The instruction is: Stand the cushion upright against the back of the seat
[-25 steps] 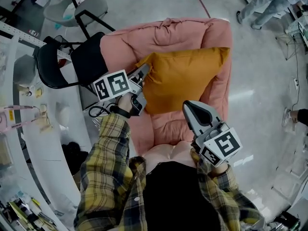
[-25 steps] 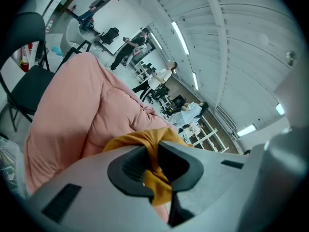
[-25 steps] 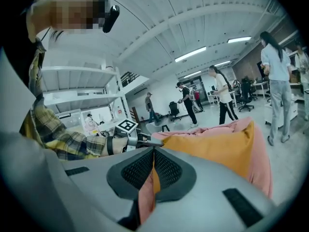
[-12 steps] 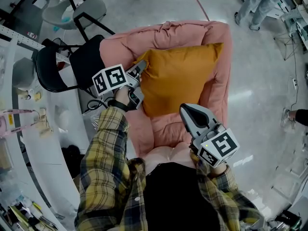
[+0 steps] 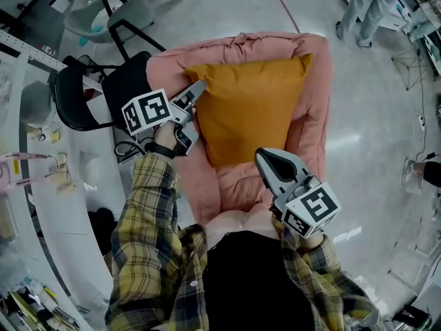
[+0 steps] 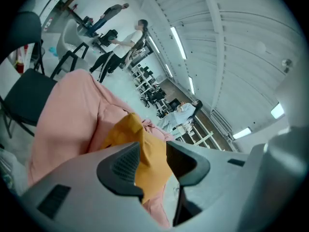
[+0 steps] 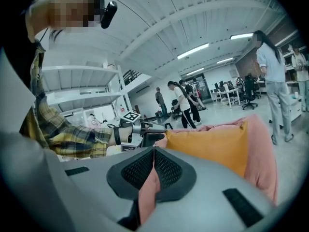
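Observation:
An orange cushion (image 5: 251,109) stands against the back of the pink padded seat (image 5: 234,47), with its top edge just below the seat's top. My left gripper (image 5: 196,88) is at the cushion's upper left corner. Its jaws are opening. In the left gripper view, the cushion (image 6: 126,129) shows in the gap of that gripper (image 6: 153,156), and the pads do not press on it. My right gripper (image 5: 262,156) hangs over the seat's front, short of the cushion's lower edge. Its pads meet in the right gripper view (image 7: 154,151) with nothing between them, and the cushion (image 7: 212,146) lies ahead.
A black chair (image 5: 83,92) stands close by the seat's left side, with a grey chair (image 5: 120,12) beyond it. A white counter (image 5: 62,205) runs along the left. People (image 5: 372,5) stand on the shiny floor at the top right.
The cushion has gone from leaning across the seat to standing against its back. My left gripper moved up and away with it and its jaws parted. The right gripper stayed put.

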`<state>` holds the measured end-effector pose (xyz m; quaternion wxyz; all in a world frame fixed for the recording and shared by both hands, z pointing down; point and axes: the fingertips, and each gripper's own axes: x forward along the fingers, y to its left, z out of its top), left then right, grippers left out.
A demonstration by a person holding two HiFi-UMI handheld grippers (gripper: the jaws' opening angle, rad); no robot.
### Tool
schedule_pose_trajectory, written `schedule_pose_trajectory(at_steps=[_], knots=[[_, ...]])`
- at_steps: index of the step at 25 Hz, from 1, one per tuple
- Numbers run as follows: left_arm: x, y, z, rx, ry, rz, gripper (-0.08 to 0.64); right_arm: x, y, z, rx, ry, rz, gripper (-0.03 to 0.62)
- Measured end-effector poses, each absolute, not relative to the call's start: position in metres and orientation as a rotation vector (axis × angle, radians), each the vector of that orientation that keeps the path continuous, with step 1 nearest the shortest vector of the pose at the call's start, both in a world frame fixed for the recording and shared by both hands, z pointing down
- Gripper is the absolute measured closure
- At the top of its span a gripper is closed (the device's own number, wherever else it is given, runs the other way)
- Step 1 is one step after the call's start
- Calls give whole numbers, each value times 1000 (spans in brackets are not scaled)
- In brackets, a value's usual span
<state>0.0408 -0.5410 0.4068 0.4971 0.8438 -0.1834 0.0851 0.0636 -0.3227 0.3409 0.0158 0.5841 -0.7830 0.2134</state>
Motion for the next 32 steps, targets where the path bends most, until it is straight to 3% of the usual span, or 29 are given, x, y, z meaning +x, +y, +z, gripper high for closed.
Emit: schedule_pose_trajectory(at_steps=[10,14,19,32], knots=[[29,-499,378,2221,-423,243,397,65,-311,333,1828,-2450,612,572],[30,-461,357,2314,-406,230,442,70,-297,325,1840,-2455,571,572],[37,-391,317,2452,-346,190,510,76,-267,307,1850,-2471,500,572],[35,-166,271,2758,-359,197,554,77,-125,271,1881,-2467,367,572]])
